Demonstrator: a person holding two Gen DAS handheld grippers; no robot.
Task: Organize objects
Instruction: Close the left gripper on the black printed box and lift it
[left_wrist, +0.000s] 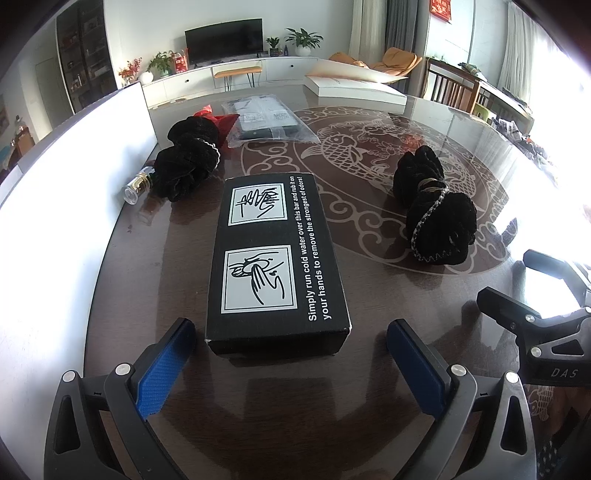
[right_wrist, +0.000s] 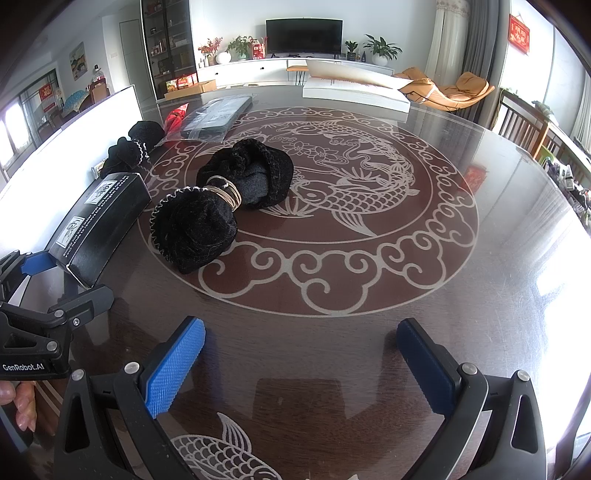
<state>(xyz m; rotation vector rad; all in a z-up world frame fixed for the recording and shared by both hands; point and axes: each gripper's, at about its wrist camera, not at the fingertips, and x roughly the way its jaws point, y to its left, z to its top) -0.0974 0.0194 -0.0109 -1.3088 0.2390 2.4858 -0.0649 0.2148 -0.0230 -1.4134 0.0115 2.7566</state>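
Black box (left_wrist: 277, 258) reading "Simply run cold water over this bar"

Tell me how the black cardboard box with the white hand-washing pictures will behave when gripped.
The black cardboard box likely stays rigid: its edges look crisp. It probably won't roll, lying flat on the glossy table, though it might slide if pushed.

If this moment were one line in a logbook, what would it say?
left gripper: open, box ahead, untouched | right gripper: open, empty | nearest velvet pouch: on table
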